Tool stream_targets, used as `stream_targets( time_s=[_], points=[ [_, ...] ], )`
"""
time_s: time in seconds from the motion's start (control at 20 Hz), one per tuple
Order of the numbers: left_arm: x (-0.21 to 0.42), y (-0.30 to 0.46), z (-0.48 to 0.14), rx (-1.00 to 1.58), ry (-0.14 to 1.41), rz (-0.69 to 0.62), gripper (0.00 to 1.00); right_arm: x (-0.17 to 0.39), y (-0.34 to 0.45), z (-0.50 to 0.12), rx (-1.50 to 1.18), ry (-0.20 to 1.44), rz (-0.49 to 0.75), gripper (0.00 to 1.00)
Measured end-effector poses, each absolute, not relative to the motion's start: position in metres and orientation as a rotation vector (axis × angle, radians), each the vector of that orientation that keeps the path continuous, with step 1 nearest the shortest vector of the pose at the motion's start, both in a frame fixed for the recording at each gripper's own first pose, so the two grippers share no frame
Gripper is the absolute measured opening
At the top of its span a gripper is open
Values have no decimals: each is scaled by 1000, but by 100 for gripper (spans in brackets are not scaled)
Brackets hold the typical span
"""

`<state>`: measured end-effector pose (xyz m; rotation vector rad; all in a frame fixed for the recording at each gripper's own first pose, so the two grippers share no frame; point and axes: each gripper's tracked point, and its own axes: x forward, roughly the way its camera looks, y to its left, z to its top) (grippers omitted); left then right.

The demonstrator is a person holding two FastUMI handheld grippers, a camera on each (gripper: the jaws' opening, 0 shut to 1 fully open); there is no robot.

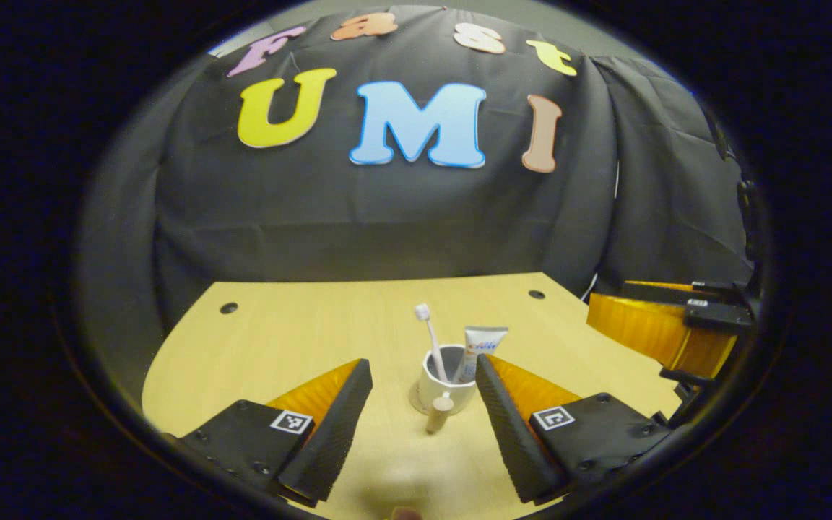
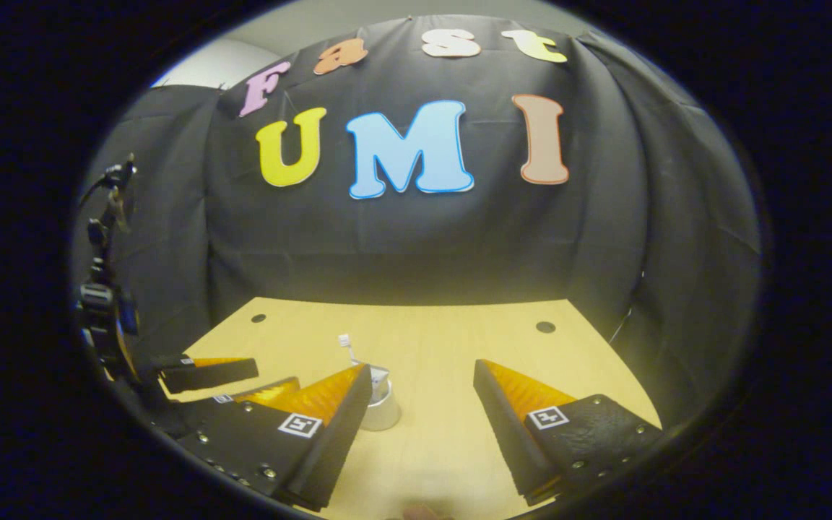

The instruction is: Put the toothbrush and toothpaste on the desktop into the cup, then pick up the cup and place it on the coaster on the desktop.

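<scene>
both jaws apart; toothbrush [image 1: 431,339] and toothpaste [image 1: 475,350] stand in cup [image 1: 445,386].

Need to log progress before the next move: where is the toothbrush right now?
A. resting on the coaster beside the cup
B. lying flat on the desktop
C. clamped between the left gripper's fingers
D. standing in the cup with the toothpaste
D: in the left gripper view the toothbrush stands bristles-up inside the cup next to the toothpaste, while the left gripper is open around the cup.
</scene>
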<state>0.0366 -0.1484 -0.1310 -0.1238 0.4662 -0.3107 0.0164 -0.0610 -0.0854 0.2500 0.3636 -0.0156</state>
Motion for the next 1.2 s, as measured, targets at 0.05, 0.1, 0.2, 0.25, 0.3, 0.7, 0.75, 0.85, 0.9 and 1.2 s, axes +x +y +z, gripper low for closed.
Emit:
stream_targets(
  time_s=[0.05,0.1,0.2,0.25,0.3,0.7,0.75,0.85,0.9,1.2],
  points=[
    [34,-140,-117,-121,422,-291,89,17,-59,-81,230,347,-10,88],
    [32,-133,-103,-119,382,-275,95,16,-58,-76,214,330,-7,88],
    [23,-123,-70,-117,307,-256,95,16,-50,-63,196,288,2,88],
    [21,-116,-57,-120,271,-247,97,16,-47,-58,185,270,1,88],
    [20,-110,-42,-129,233,-238,95,16,-46,-51,170,249,-5,88],
    [18,-81,6,-191,34,-199,98,10,-40,-10,109,122,-52,87],
    [17,-81,6,-185,33,-198,96,10,-37,-9,116,120,-46,86],
    [14,-81,12,-177,16,-194,87,11,-33,-7,117,121,-36,86],
    [12,-81,14,-182,13,-196,86,10,-35,-8,115,125,-40,86],
    [9,-75,16,-152,-3,-206,100,4,-40,-7,141,120,-71,86]
  ],
)
